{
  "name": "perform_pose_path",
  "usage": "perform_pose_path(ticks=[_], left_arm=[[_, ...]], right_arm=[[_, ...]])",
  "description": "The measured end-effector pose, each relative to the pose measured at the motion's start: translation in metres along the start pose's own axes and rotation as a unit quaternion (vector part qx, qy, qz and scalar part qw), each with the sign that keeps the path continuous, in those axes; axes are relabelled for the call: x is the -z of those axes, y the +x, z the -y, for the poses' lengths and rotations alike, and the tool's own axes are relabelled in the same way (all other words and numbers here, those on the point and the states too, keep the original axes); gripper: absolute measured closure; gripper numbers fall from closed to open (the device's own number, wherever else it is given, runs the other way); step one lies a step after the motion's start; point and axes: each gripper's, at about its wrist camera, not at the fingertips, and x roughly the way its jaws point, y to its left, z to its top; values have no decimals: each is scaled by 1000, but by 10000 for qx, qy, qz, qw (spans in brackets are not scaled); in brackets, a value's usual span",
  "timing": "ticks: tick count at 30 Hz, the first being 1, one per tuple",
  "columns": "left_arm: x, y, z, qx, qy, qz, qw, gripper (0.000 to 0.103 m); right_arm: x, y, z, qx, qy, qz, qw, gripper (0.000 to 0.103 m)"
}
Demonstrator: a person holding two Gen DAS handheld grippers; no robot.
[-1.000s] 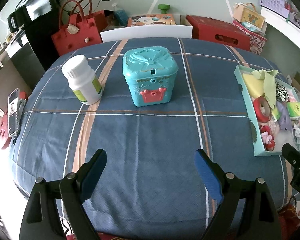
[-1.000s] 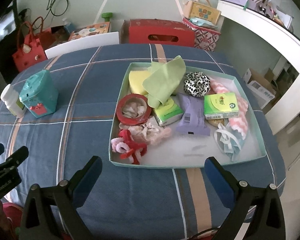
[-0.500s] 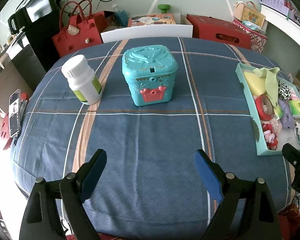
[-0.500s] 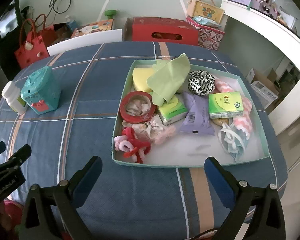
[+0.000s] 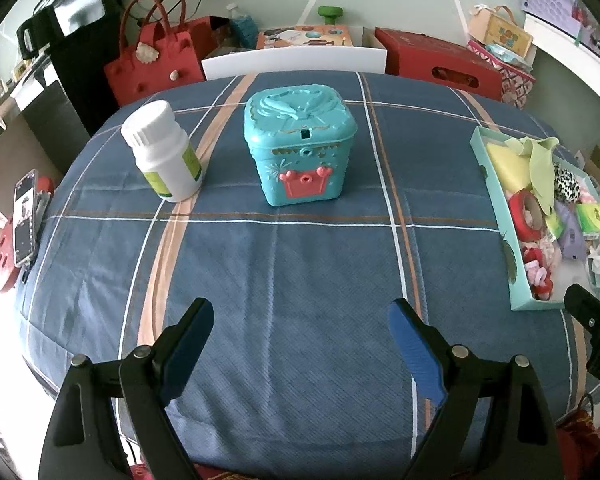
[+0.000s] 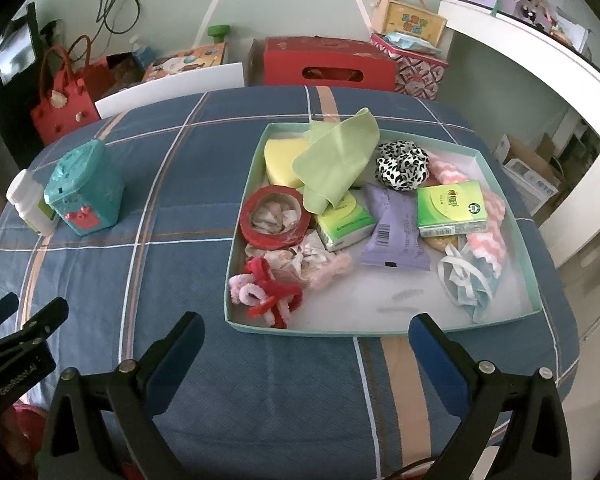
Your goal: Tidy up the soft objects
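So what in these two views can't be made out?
- Teal box, both views: lid closed, contents hidden.
- White bottle, right wrist view: mostly behind the teal box.
- Yellow sponge, right wrist view: partly under the green cloth.
- Tray, left wrist view: far side cut off by the frame edge.
- Purple packet: print too small to read.
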Motion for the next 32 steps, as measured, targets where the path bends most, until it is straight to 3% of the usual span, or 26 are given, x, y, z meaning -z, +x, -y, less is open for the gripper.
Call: perform_pose_path(ticks=[32], left_arm=[[3,-7,-2,142,-95,203,9996,14]], right_arm=[[0,1,2,18,68,-43,10000,0]])
